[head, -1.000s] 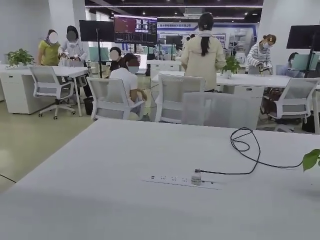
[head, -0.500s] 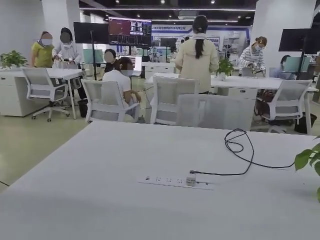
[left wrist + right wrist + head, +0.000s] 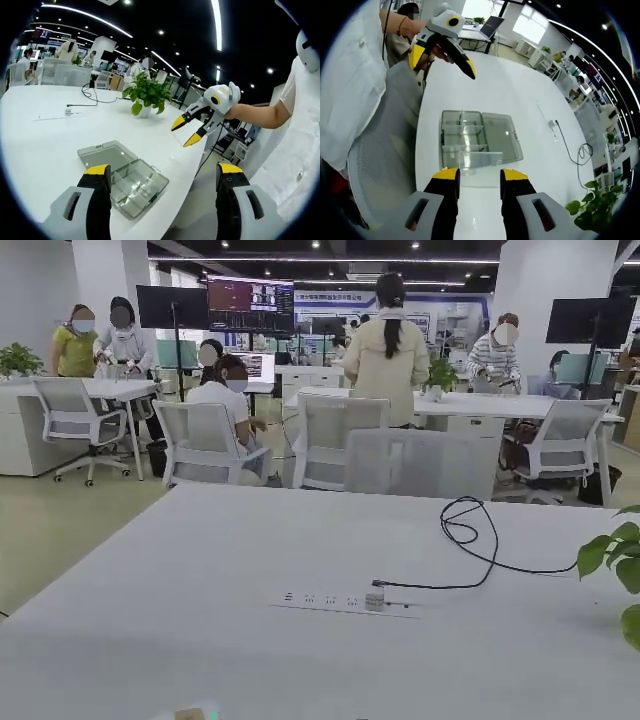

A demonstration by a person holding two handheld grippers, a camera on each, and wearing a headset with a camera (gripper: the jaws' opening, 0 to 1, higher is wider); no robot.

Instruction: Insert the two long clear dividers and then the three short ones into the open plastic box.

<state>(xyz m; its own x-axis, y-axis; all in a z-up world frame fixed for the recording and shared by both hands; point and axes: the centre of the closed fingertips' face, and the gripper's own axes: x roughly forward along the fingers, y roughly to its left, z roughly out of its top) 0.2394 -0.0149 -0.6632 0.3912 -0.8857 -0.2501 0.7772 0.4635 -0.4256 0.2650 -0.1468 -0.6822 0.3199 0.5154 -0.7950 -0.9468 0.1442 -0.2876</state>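
The open clear plastic box (image 3: 480, 137) lies on the white table near its edge, with its lid (image 3: 502, 135) flat beside the base. Clear dividers stand in the base (image 3: 137, 185) and split it into compartments. My right gripper (image 3: 480, 175) hovers above the box and holds a short clear divider (image 3: 481, 160) between its jaws. In the left gripper view the right gripper (image 3: 179, 137) hangs in the air beyond the table's edge. My left gripper (image 3: 163, 170) is wide open and holds nothing, a little back from the box. It also enters the right gripper view, where the left gripper (image 3: 442, 67) is raised past the box.
A white power strip (image 3: 345, 602) with a black cable (image 3: 470, 540) lies mid-table. A potted plant (image 3: 145, 97) stands toward the table's far side, and its leaves (image 3: 615, 555) show at the right. A grey mesh chair (image 3: 380, 145) sits by the table edge. People and chairs are behind.
The head camera has drifted a little, so the picture has shifted. The power strip and cable lie as before.
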